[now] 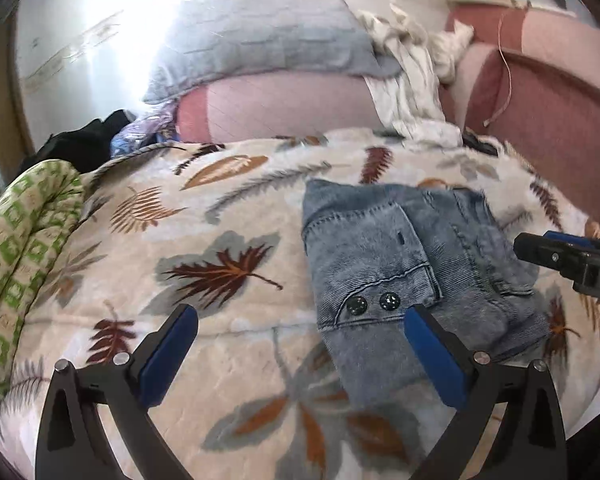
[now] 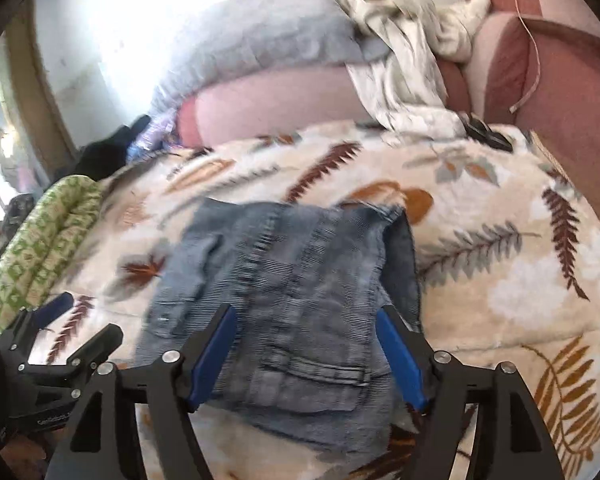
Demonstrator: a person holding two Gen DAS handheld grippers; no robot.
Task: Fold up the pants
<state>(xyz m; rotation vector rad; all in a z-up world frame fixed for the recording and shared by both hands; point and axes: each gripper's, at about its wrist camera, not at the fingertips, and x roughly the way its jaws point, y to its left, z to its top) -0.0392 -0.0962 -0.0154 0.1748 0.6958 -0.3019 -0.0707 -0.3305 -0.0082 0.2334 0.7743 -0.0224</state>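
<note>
The denim pants (image 1: 412, 264) lie as a compact folded bundle on the leaf-print blanket (image 1: 220, 216), in the right-centre of the left wrist view and in the lower centre of the right wrist view (image 2: 288, 300). Two dark snap buttons (image 1: 374, 303) and a stitched pocket face up in the left view.

The left gripper (image 1: 300, 352) has its blue-padded jaws spread wide and holds nothing. Its right finger overlaps the bundle's lower left edge in the picture; its left finger stands over bare blanket. Whether it touches the cloth cannot be told. The bundle therefore lies up and to the right of this claw.

The right gripper (image 2: 306, 352) also has its jaws parted, with denim filling the gap between them, so the bundle lies straight ahead of it and beneath its fingers. No fold is visibly pinched. This gripper looks the nearer of the two and the better centred.

The bundle's long axis appears to run from the bottom of the frame upward, roughly along the right gripper's fingers. The fold looks nearly finished; any last tuck or pressing likely falls to the right gripper. The right view is motion-blurred, so fine contact stays uncertain.

A grey pillow (image 1: 268, 36) and crumpled white cloth (image 1: 408, 80) lie in the upper part, well apart from the pants.
</note>
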